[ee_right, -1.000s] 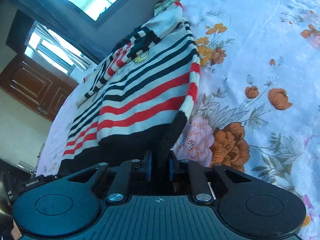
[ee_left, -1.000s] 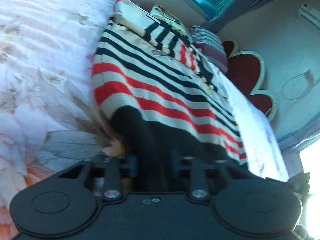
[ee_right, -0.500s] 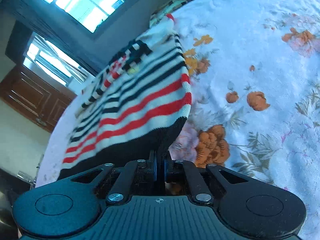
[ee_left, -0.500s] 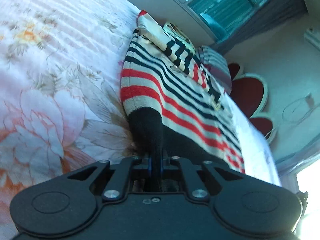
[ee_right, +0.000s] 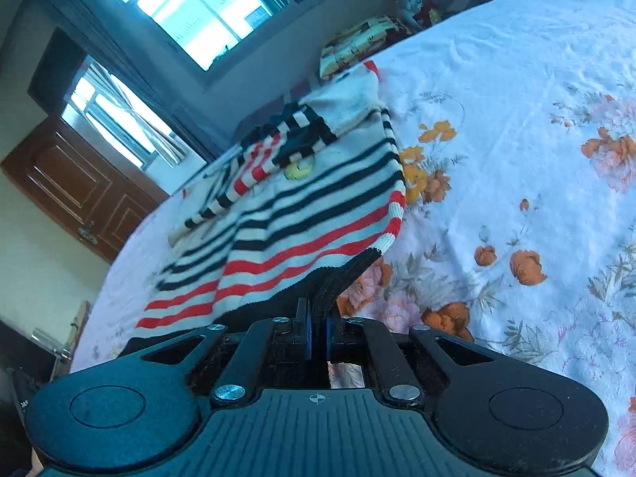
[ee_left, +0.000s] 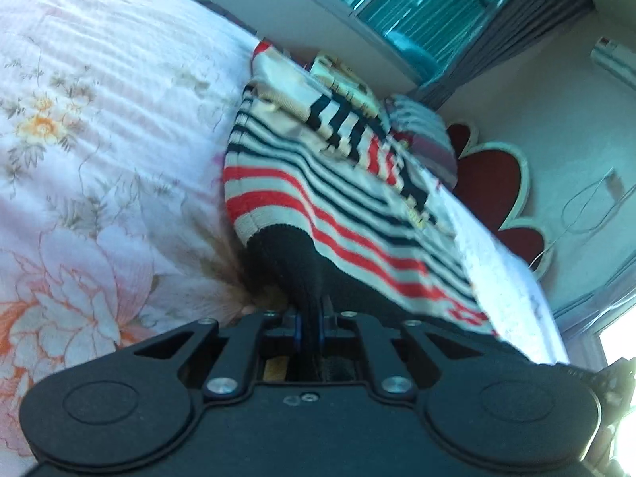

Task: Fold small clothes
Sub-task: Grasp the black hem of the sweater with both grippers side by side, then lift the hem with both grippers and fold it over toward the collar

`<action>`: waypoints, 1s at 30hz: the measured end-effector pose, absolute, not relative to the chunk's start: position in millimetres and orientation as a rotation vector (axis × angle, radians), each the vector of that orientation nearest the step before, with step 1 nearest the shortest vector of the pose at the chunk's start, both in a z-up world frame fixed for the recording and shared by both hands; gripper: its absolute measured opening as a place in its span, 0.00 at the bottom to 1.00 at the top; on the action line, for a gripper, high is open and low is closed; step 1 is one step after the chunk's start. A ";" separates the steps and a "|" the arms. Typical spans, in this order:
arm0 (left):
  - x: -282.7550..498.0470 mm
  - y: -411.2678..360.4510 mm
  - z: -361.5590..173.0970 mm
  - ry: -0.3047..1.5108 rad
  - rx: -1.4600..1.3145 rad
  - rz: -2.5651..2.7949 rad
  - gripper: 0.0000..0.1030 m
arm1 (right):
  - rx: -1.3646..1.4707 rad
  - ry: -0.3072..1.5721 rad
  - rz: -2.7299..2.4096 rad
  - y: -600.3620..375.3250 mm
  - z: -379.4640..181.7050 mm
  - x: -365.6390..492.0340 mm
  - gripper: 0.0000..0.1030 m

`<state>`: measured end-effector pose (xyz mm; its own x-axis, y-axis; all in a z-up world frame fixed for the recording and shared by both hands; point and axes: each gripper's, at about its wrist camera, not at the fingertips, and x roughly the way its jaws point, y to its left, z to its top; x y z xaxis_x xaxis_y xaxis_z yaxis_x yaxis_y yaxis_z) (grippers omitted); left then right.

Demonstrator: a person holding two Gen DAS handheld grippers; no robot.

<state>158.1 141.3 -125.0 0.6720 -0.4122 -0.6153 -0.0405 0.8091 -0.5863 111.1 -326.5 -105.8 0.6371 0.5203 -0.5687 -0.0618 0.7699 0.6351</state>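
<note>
Hem now lifted: both grippers, open around it a second ago, clamp black hem of striped sweater (ee_left: 318, 183) on floral bedsheet (ee_left: 99, 139). Left gripper (ee_left: 312, 328) pinches near left corner, right gripper (ee_right: 317, 336) near right. Fold toward far collar likely next.

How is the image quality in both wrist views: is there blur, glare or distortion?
Left wrist view: the striped sweater is slightly motion-blurred, and glare whites out the lower right corner. Right wrist view: the windows are overexposed, the floral bedsheet looks bluish, and the sweater stripes are soft. Both views bend straight lines, as a fisheye does.
</note>
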 end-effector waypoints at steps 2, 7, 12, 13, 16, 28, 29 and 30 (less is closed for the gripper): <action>156.5 143.1 -132.9 0.827 -0.642 -0.220 0.06 | 0.633 0.840 0.348 -326.1 -113.7 109.8 0.05; 154.1 147.5 -140.8 0.830 -0.699 -0.209 0.06 | 0.672 0.846 0.320 -331.0 -122.4 103.1 0.05; 155.2 152.0 -113.7 0.766 -0.698 -0.249 0.06 | 0.662 0.768 0.356 -332.6 -93.8 98.1 0.05; 157.0 152.8 -107.2 0.756 -0.693 -0.255 0.06 | 0.659 0.753 0.362 -332.9 -86.8 98.5 0.05; 166.0 153.5 -92.1 0.750 -0.667 -0.261 0.06 | 0.648 0.728 0.381 -332.7 -69.2 104.6 0.05; 273.7 150.4 -28.0 0.697 -0.588 -0.286 0.06 | 0.666 0.662 0.406 -324.7 1.5 218.1 0.05; 290.5 149.9 -24.2 0.698 -0.584 -0.282 0.06 | 0.680 0.662 0.400 -326.4 4.2 233.9 0.05; 307.0 148.9 -22.0 0.698 -0.584 -0.282 0.06 | 0.693 0.661 0.397 -327.8 5.2 250.4 0.05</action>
<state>307.0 148.9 -22.0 0.7376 -0.4297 -0.5209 0.0520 0.8053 -0.5906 250.4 -327.8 5.2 0.7284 0.5385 -0.4235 -0.1199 0.7089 0.6951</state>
